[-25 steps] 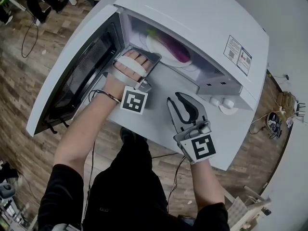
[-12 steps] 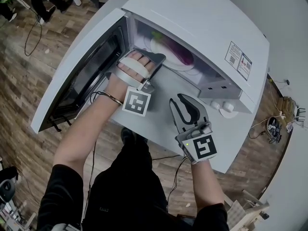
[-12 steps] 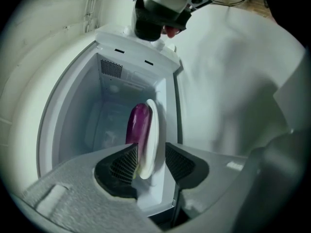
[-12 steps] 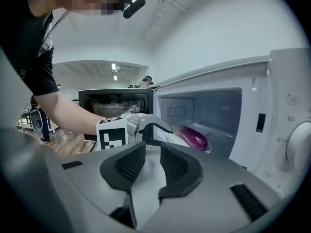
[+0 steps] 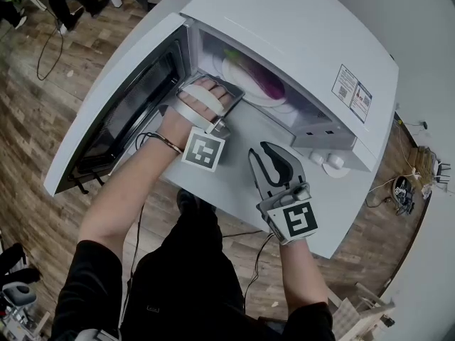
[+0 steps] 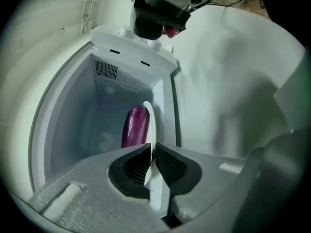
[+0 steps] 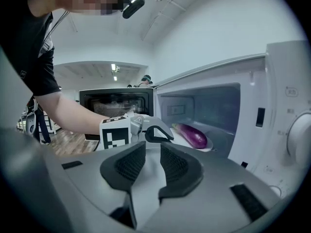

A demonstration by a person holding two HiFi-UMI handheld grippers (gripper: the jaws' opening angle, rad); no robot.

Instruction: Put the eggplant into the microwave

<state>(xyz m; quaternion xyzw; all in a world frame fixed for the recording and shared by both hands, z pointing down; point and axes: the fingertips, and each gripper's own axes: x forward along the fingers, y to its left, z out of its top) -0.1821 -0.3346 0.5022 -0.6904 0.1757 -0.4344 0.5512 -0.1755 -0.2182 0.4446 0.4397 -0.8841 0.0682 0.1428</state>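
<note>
A purple eggplant (image 5: 260,77) (image 6: 134,125) (image 7: 192,135) lies on a white plate (image 5: 232,69) (image 6: 151,123) inside the open microwave (image 5: 298,30). My left gripper (image 5: 226,95) (image 6: 150,160) reaches into the cavity's mouth, its jaws shut on the plate's near rim. The left gripper (image 7: 156,133) also shows from the side, in front of the plate (image 7: 210,148). My right gripper (image 5: 269,156) (image 7: 152,160) hovers over the white table in front of the microwave, open, with nothing between its pads.
The microwave door (image 5: 117,101) (image 7: 115,102) stands swung wide to the left. The control panel with round knobs (image 5: 330,160) (image 7: 300,140) is to the right of the cavity. The white table (image 5: 234,183) ends close behind my grippers. Wooden floor lies all around.
</note>
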